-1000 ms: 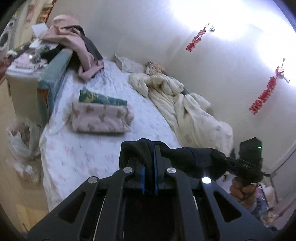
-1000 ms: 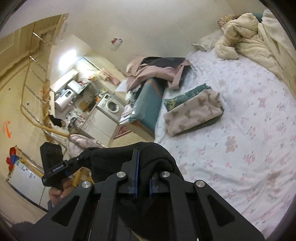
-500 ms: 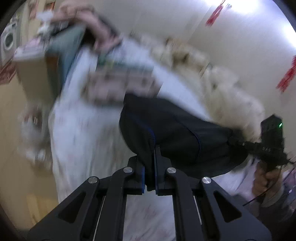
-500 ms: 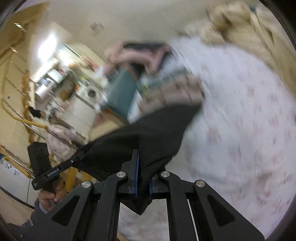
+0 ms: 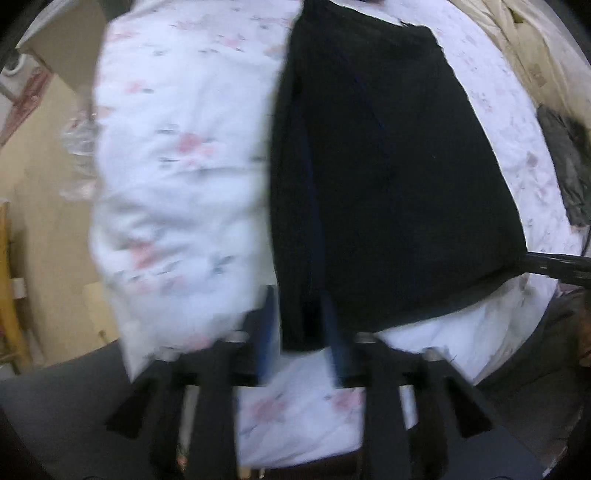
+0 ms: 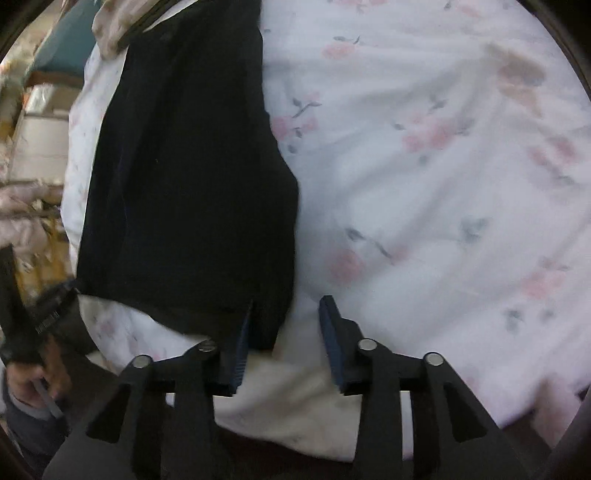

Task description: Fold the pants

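Observation:
The black pants (image 5: pixel 388 166) lie spread flat on the white flowered bed sheet (image 5: pixel 173 155), one layer folded over another. My left gripper (image 5: pixel 299 332) points straight down at their near left corner. Its jaws are opening, and the corner hangs loose between the blue pads. In the right wrist view the pants (image 6: pixel 184 166) fill the left side. My right gripper (image 6: pixel 286 332) is opening too, with the pants' near right corner beside its left pad and the right pad clear of it. The other gripper (image 6: pixel 22 314) and a hand show at the left edge.
A cream quilt (image 5: pixel 517 37) lies bunched at the far right of the bed, with a dark cloth (image 5: pixel 565 166) at the right edge. The bed's left edge drops to a tan floor (image 5: pixel 37 184). A folded beige cloth (image 6: pixel 110 22) lies beyond the pants.
Both grippers came down from holding the pants up in the air and tipped toward the bed. The pants now lie flat on the sheet, and both pairs of jaws have parted.

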### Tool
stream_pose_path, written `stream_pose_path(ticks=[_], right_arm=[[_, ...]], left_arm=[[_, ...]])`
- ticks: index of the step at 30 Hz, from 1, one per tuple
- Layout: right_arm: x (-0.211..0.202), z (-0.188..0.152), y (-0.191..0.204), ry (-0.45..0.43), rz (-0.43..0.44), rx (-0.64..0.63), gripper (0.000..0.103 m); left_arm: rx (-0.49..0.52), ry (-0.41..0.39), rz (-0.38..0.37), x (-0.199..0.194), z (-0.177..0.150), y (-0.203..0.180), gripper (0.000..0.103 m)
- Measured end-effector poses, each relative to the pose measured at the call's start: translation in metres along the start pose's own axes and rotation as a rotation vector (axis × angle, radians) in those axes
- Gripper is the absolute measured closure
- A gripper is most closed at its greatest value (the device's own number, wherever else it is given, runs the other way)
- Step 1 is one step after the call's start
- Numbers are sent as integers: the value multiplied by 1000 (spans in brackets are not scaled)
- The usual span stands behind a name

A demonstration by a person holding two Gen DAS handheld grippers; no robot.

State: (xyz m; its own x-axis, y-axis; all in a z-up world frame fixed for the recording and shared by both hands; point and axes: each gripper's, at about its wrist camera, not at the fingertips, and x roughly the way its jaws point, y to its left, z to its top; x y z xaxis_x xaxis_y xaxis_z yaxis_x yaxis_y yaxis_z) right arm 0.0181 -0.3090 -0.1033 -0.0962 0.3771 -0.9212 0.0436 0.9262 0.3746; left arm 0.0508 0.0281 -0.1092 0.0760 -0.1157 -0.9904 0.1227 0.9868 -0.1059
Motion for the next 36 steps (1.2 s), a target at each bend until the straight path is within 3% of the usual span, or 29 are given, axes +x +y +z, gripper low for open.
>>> stream_pose_path(ticks=[4,6,8,9,10,14,18,21,24,28,30,33,35,36], right_arm=[[-53,2,8,-154,-36,-76,61],[-64,9,17,-226,8,-121,66],[-53,18,29,-228,25,-147,73],[-41,21,36,-212,12,-170,82],[-27,25,38,-176,-12,-186,83],[18,23,28,-53,-104,-167,83],[34,18,9,-11,-122,-147,87],[14,18,10,-40,-83,-147,86],[3,12,8,-41,-67,-166,85],[40,19,-2,90,-127,-162,86],[33,23,2,97,-120,-189,84],[-9,33,7,42,-76,-222,83],[-44,52,5,-39,14,-209,80],[-61,67,4,-108,61,-199,79]], left_arm=[[16,-176,62,-45,1,2,69],[16,-228,28,-51,8,-6,69],[65,-189,-20,-34,18,-22,69],[86,-159,-24,-23,21,-28,76],[96,-118,-22,-9,22,-32,84],[115,29,38,41,13,-29,90],[122,37,51,46,8,-25,89],[112,14,40,30,4,-29,89],[165,-16,49,18,-6,-35,89],[157,68,70,44,-16,-37,87],[122,83,50,39,-14,-39,87],[92,23,-18,-2,-7,-35,86],[84,-30,-24,-23,7,-32,76],[71,-67,-28,-33,21,-30,61]])
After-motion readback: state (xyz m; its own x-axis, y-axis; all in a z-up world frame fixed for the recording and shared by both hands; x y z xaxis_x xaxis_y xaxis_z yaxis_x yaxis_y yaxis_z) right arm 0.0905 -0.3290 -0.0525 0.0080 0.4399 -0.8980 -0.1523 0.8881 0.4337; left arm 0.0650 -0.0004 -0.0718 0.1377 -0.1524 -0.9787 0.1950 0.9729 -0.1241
